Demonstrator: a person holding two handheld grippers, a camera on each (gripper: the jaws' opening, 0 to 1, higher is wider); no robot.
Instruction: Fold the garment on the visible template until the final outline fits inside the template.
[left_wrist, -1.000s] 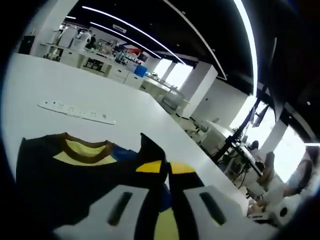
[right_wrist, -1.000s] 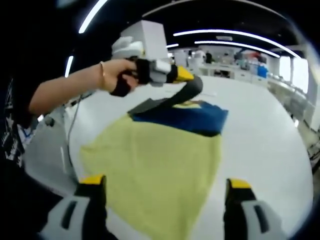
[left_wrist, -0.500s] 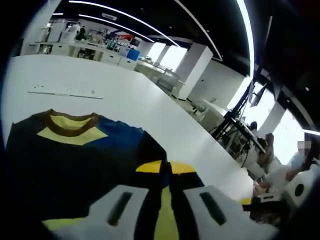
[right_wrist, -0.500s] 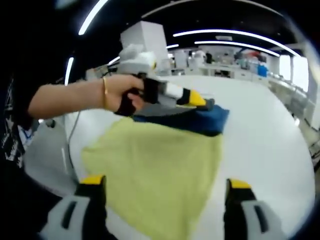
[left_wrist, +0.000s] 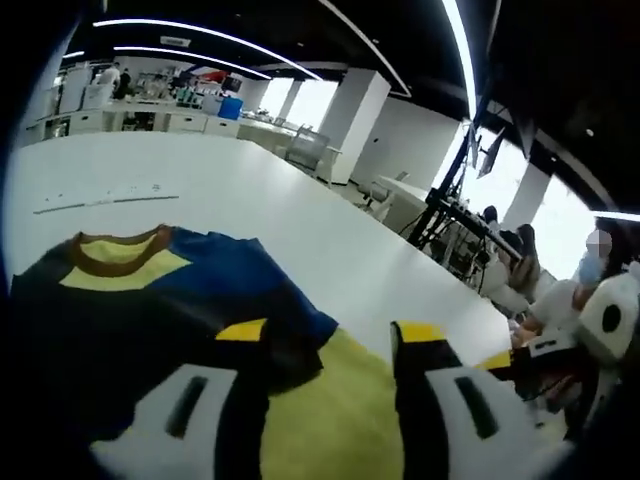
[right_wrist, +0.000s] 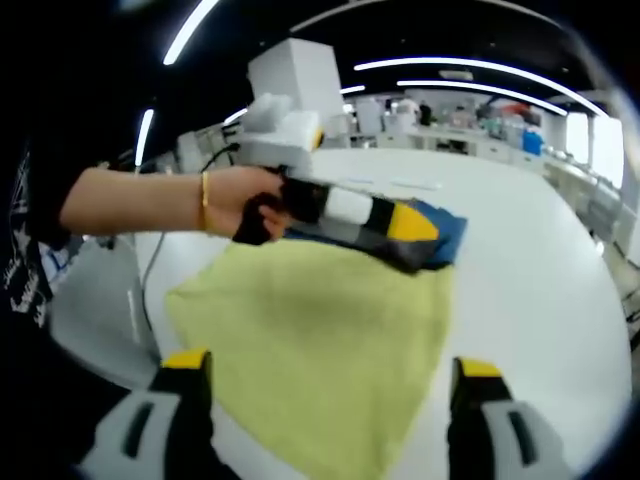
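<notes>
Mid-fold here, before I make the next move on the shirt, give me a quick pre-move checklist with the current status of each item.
1. Left gripper free of the cloth: ok, jaws apart in the left gripper view, nothing between them.
2. Right gripper free: ok, jaws wide apart over the yellow-green cloth.
3. Garment lying on the table: ok, collar visible and the blue part spread.
4. Garment outline inside the template: cannot tell, no template edge can be made out.
5. Garment edge clear of the left gripper: cannot tell, a dark fold lies right at its left jaw.
6. Arms not crossing: ok, the hand holding the left gripper is off to one side.
</notes>
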